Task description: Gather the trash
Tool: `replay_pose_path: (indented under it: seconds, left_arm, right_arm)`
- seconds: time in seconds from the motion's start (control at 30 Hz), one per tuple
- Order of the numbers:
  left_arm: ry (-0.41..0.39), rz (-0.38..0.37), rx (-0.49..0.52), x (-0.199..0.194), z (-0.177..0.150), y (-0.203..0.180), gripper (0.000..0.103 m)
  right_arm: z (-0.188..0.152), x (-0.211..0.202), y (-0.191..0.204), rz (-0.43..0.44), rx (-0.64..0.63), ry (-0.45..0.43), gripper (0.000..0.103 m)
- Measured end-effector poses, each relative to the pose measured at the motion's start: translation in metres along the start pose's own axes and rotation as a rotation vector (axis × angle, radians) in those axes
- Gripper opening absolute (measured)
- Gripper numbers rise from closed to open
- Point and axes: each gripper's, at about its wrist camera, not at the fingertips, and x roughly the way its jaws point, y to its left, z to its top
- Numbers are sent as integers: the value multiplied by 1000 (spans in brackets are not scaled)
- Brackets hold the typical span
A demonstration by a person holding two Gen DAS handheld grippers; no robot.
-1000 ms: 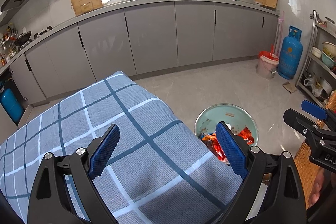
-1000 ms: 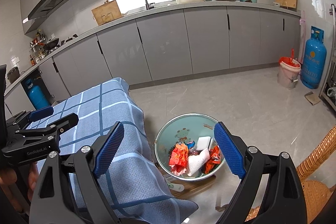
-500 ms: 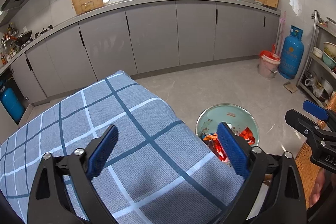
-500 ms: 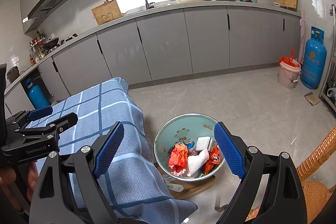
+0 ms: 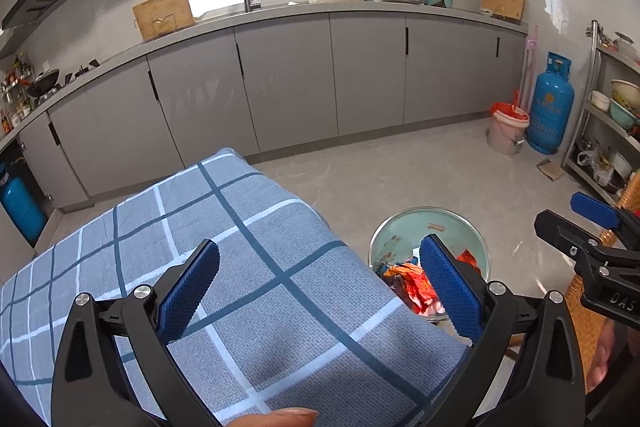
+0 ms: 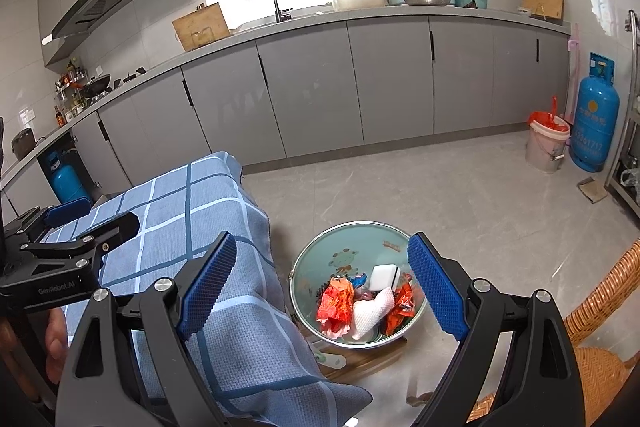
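Hovering above the checked cloth, the left gripper (image 5: 320, 283) has just been opening its jaws and now stands spread wide with nothing between them; only the blue-and-white cloth of the tabletop (image 5: 248, 267) shows in the gap. The right gripper (image 6: 322, 287) is likewise released and empty, its blue pads framing the view down past the cloth's hanging edge toward the floor. Below it, just beside the draped corner of the tabletop, sits a pale green basin (image 6: 316, 259) with a cartoon print inside, resting on what looks like a low wooden stand. The trash (image 6: 360, 303) lies heaped in the bottom of that basin: crumpled red-orange wrappers, a wad of white tissue and a small white block, with a scrap of blue among them. From the left wrist view the same basin (image 5: 444, 219) shows beyond the cloth's edge, partly hidden by the gripper's right finger. As far as both views show, the stretch of tabletop in sight carries no loose litter, so the collecting looks largely or wholly done; the nearest part of the cloth is hidden by the gripper bodies, so a last piece there cannot be ruled out. A wicker chair (image 6: 600, 291) stands at the right, and grey kitchen cabinets (image 6: 360, 83) line the far wall.
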Motion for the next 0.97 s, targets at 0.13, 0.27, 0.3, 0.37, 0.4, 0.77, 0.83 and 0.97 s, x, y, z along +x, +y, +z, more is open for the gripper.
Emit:
replay_pose_path:
  seconds: [0.13, 0.27, 0.3, 0.37, 0.4, 0.77, 0.83, 0.97]
  left_arm:
    - [-4, 8, 9, 0, 0, -3, 99]
    - [1, 12, 7, 0, 0, -3, 99]
    - [3, 13, 7, 1, 0, -3, 99]
    - [1, 17, 9, 1, 0, -3, 99]
    - [1, 19, 11, 2, 1, -4, 99]
    - [12, 22, 2, 3, -2, -2, 99]
    - [16, 11, -5, 4, -1, 0, 99]
    - [13, 8, -6, 4, -2, 0, 99]
  right_arm:
    - [-1, 0, -1, -2, 1, 4, 87]
    - [-1, 0, -3, -1, 2, 5, 87]
    - [-1, 0, -3, -1, 3, 5, 87]
    - [-1, 0, -3, -1, 3, 5, 87]
    - [-1, 0, -3, -1, 2, 5, 87]
    - [-8, 1, -5, -9, 9, 8, 87]
    - [-8, 1, -5, -10, 8, 8, 87]
    - [-8, 0, -5, -11, 9, 8, 87]
